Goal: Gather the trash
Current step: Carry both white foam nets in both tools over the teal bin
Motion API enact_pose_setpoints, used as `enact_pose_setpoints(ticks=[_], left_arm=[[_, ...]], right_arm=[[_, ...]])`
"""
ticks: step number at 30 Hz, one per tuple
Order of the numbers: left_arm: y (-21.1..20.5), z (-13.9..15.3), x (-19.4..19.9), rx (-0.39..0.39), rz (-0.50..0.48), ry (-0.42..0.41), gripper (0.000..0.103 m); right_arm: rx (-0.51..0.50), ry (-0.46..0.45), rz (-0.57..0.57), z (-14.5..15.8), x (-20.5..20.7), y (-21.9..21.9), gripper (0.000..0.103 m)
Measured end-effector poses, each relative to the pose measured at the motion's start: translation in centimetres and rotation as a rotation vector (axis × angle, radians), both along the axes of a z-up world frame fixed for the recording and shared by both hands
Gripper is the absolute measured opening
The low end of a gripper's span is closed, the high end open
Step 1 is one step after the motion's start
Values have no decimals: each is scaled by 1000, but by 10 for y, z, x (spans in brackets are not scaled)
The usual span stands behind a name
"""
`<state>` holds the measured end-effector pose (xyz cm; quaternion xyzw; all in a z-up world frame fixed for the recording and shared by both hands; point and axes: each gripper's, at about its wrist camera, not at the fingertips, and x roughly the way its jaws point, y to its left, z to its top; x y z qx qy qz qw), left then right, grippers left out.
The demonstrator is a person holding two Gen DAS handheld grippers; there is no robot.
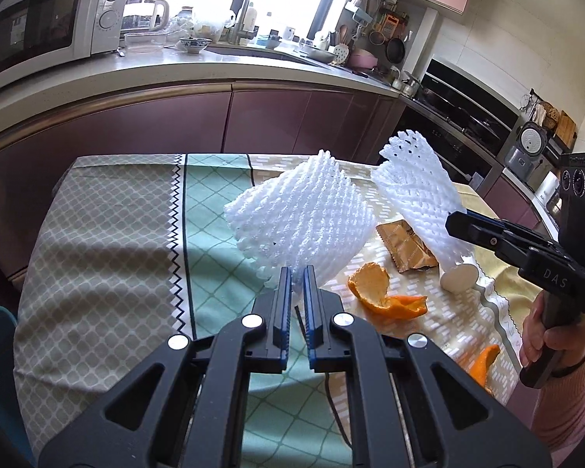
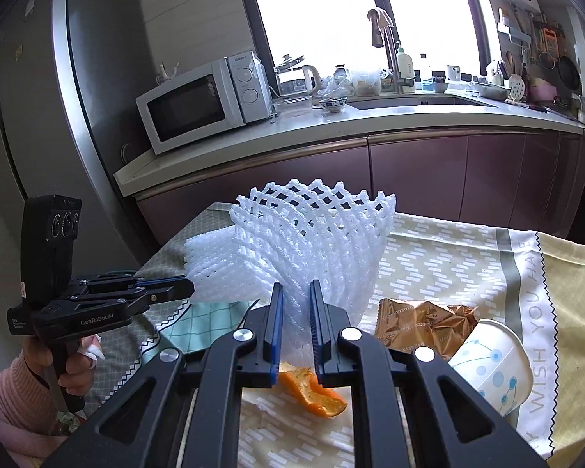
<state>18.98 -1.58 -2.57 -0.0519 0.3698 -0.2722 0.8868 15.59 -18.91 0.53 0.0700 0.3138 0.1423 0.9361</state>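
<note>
My left gripper (image 1: 297,273) is shut on a white foam fruit net (image 1: 304,222) and holds it above the table; it also shows in the right wrist view (image 2: 218,269). My right gripper (image 2: 296,292) is shut on a second white foam net (image 2: 316,245), seen upright in the left wrist view (image 1: 417,195). On the cloth lie an orange peel (image 1: 382,292), a gold snack wrapper (image 1: 405,249) and a tipped paper cup (image 2: 491,366). A second peel piece (image 1: 483,362) lies near the table's right edge.
The table (image 1: 109,241) wears a patterned cloth. Behind it runs a counter (image 1: 222,66) with purple cabinets, a microwave (image 2: 199,105), a kettle and a sink. A fridge (image 2: 58,97) stands at the left. A stove and rice cooker (image 1: 526,148) are at the right.
</note>
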Motion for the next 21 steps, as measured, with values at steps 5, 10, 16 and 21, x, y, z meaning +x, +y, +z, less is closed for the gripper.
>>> enact_pose_setpoints(ticks=[5, 10, 16, 21], left_arm=[[22, 2, -14, -19, 19, -5, 7], [42, 3, -30, -26, 44, -13, 7], [70, 7, -50, -35, 84, -31, 7], [95, 8, -64, -36, 116, -37, 7]], right_arm=[[25, 1, 23, -2, -6, 13, 12], [58, 0, 49, -6, -11, 26, 12], [84, 3, 87, -8, -15, 46, 12], [95, 2, 115, -8, -16, 61, 12]])
